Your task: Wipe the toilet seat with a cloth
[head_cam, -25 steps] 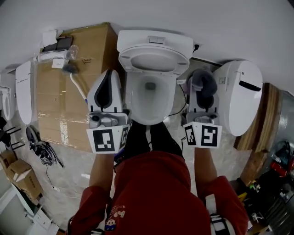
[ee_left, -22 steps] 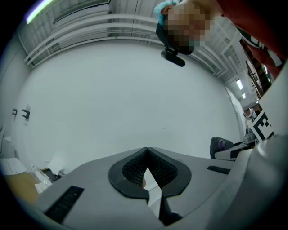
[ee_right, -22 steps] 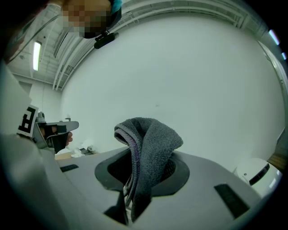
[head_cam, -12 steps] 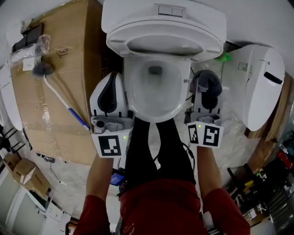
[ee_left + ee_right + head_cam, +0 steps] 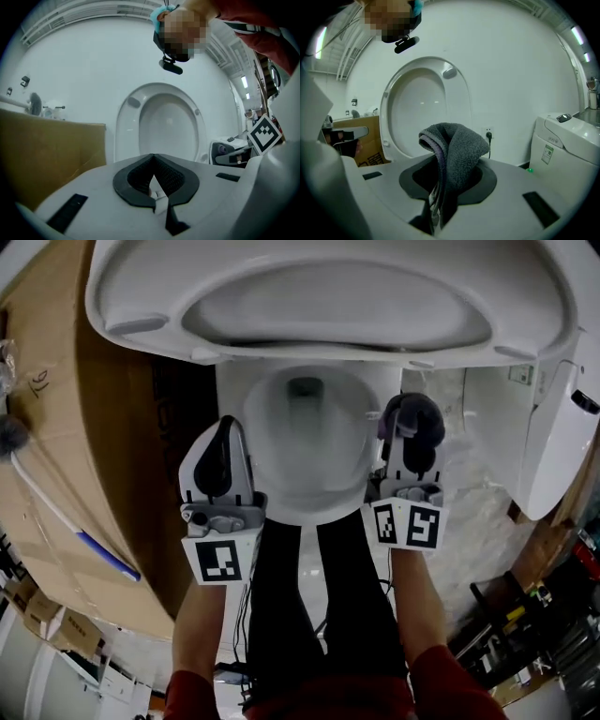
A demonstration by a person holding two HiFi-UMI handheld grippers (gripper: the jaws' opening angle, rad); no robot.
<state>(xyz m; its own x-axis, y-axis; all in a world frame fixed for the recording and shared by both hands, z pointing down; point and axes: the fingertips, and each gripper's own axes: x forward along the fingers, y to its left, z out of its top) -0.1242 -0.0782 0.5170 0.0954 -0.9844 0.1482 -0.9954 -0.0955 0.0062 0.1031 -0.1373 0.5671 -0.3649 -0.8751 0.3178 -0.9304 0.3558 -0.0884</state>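
A white toilet stands ahead with its seat and lid (image 5: 328, 315) tipped up against the wall, over the bare bowl rim (image 5: 305, 514). The raised seat also fills the left gripper view (image 5: 161, 119) and the right gripper view (image 5: 419, 110). My left gripper (image 5: 225, 423) hangs just left of the bowl, shut, with nothing between its pads (image 5: 140, 176). My right gripper (image 5: 410, 418) hangs just right of the bowl, shut on a folded grey cloth (image 5: 412, 413). The cloth (image 5: 454, 150) bulges up above the jaws and hides their tips.
A large cardboard box (image 5: 103, 456) stands close on the left, with a toilet brush (image 5: 56, 512) lying on it. Another white toilet unit (image 5: 553, 446) stands on the right, with tools and clutter (image 5: 530, 615) on the floor. The person's legs (image 5: 291, 596) stand before the bowl.
Both grippers and the head have come down toward the toilet, so bowl and raised seat now look much larger. The right gripper still holds the cloth; the left stays shut and empty.
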